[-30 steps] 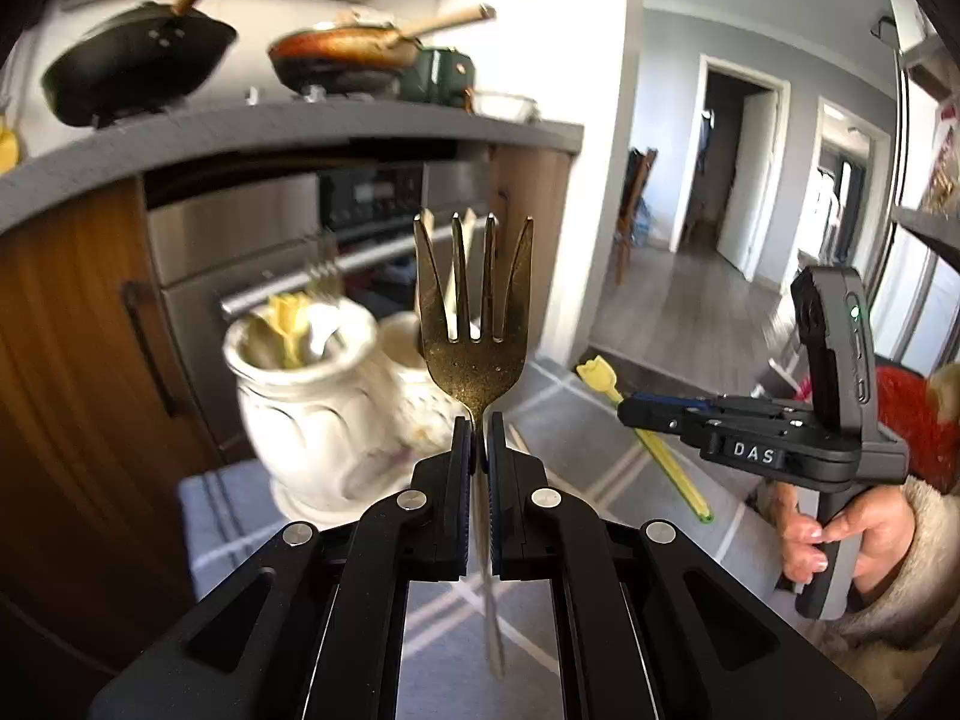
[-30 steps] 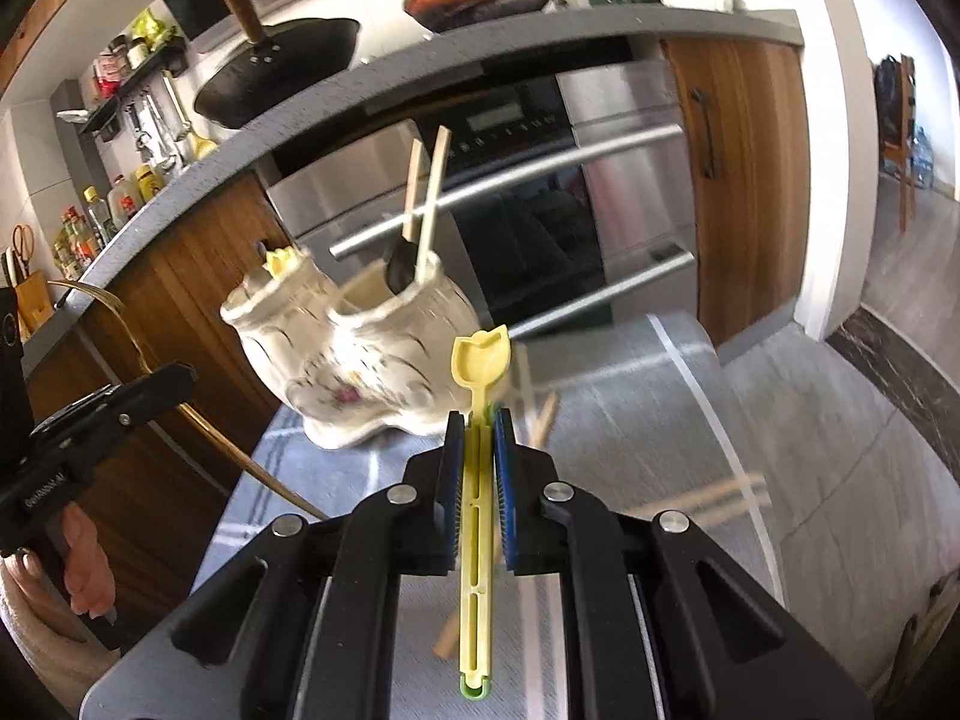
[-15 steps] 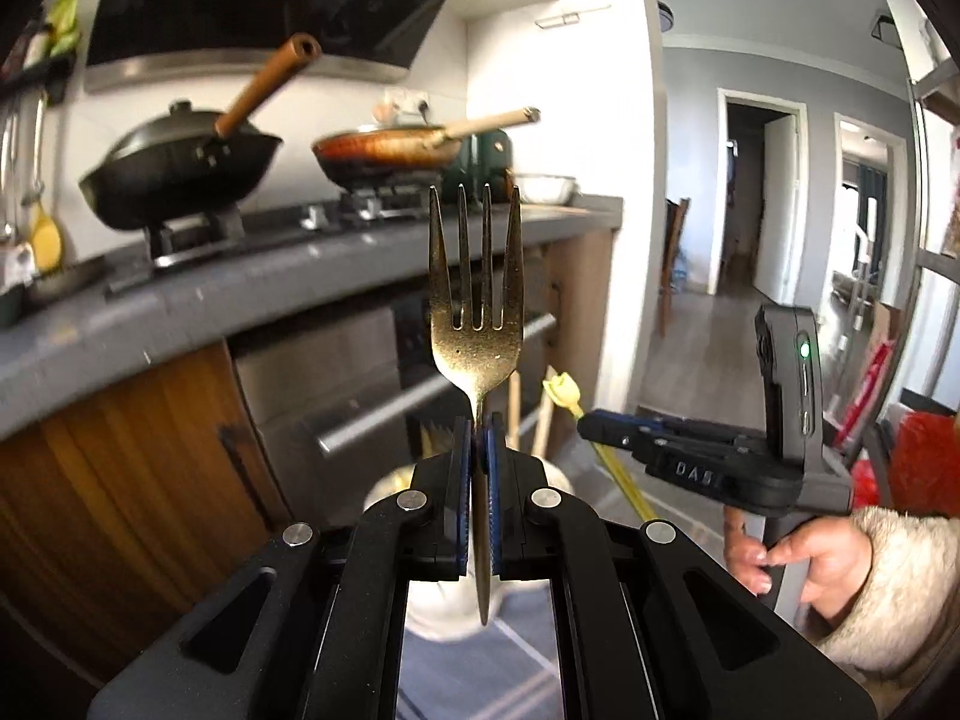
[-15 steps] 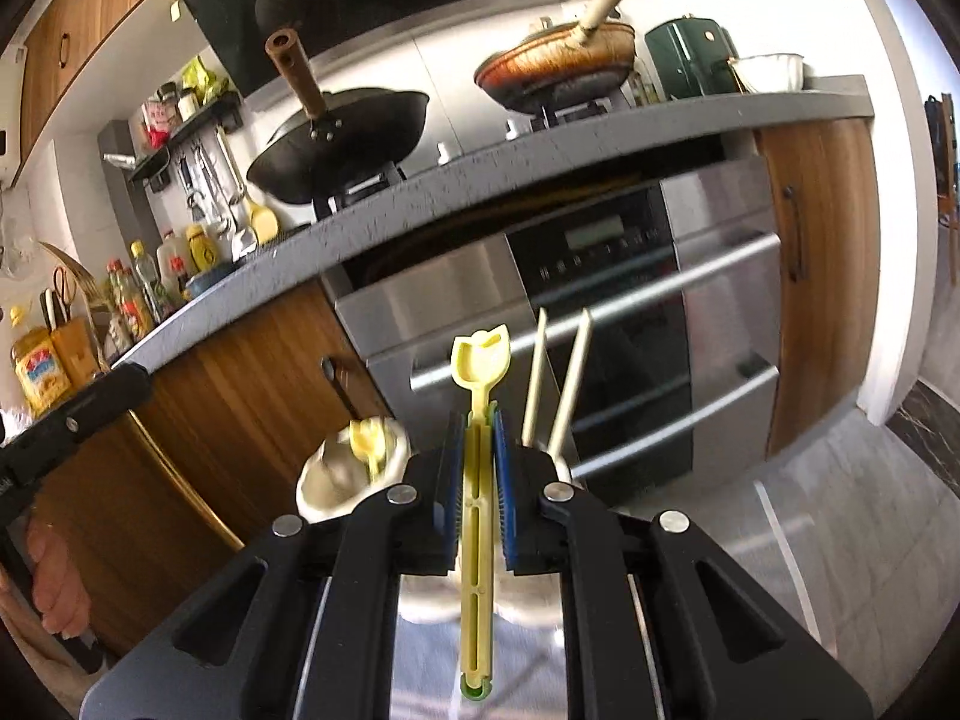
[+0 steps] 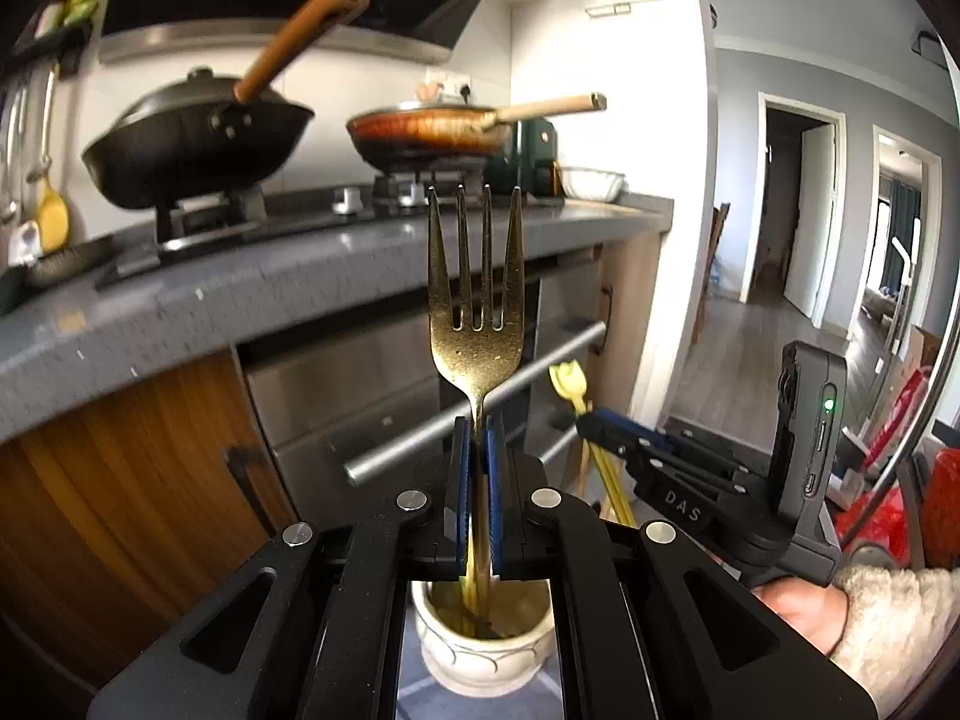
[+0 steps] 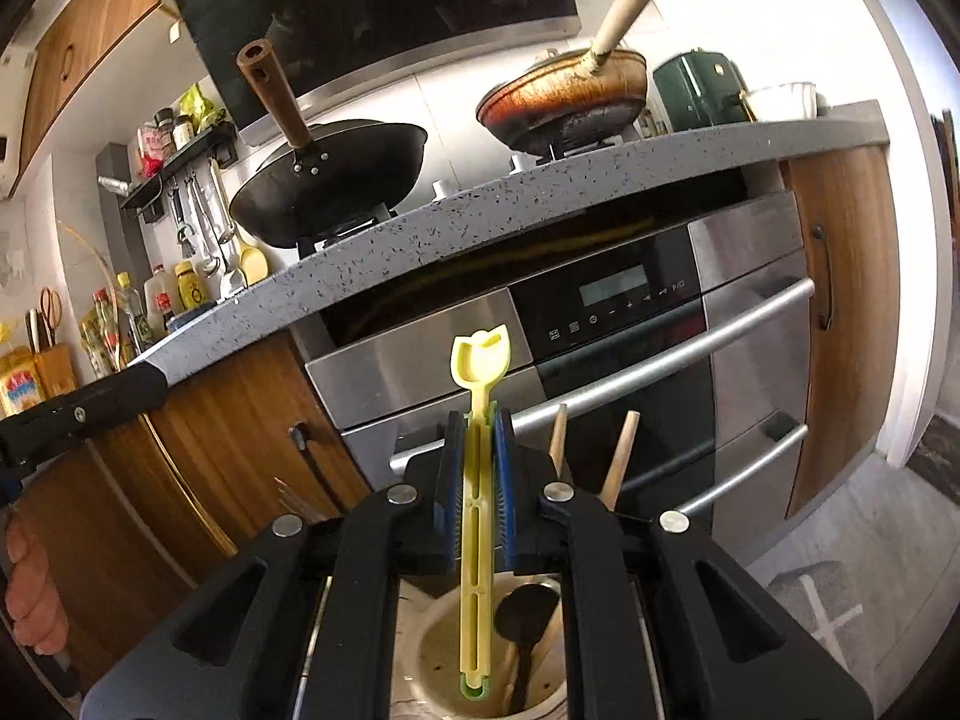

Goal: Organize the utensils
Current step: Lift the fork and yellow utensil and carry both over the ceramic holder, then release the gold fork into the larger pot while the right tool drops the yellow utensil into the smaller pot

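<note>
The left gripper [image 5: 477, 468] is clamped on a gold fork [image 5: 476, 312], tines up, over a white ceramic holder [image 5: 480, 654]. The right gripper [image 6: 477, 480] pinches an upright yellow plastic utensil [image 6: 477, 480] whose lower end seems to reach inside a cream holder [image 6: 438, 648] containing a black spoon [image 6: 525, 606].

below your left hand-held gripper [image 5: 477, 450] the white holder [image 5: 480, 654] mouth lies open, while under your right hand-held gripper [image 6: 477, 462] a black spoon [image 6: 525, 618] and wooden sticks [image 6: 618, 456] crowd the other cup [image 6: 432, 660].
</note>
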Demonstrator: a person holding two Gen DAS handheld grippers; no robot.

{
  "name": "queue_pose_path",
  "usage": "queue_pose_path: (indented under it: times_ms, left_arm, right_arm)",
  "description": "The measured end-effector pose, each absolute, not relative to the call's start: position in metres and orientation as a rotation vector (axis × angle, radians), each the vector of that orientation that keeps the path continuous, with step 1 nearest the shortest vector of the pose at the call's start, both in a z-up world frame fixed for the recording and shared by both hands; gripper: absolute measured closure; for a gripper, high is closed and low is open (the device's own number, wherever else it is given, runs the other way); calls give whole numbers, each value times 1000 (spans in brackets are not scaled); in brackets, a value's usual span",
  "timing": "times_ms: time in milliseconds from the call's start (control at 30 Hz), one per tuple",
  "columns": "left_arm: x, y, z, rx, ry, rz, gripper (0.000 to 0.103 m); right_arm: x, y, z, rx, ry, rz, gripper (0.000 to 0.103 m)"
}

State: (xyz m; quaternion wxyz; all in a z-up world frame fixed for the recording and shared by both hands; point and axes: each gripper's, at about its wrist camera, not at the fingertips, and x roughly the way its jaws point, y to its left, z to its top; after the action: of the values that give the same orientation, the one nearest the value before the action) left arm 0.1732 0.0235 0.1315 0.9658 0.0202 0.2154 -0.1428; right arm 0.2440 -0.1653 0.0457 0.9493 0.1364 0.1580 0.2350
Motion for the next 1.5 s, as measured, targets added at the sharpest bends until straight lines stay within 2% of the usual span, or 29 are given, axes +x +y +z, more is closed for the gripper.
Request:
queue_pose_path:
  times_ms: [333,867,1200,1500]
  left_arm:
    - [175,29,106,-1,495,-316,97]
    - [164,32,91,12,546,-317,97]
    - [163,32,90,19,546,-315,97]
    - [167,29,86,28,566,-328,97]
  right_arm:
    - [226,-161,26,176,231,429,93]
    - [178,-185,42,167,156,454,93]
    - [181,-182,47,172,136,429,93]
    - [200,-170,27,135,247,448,93]
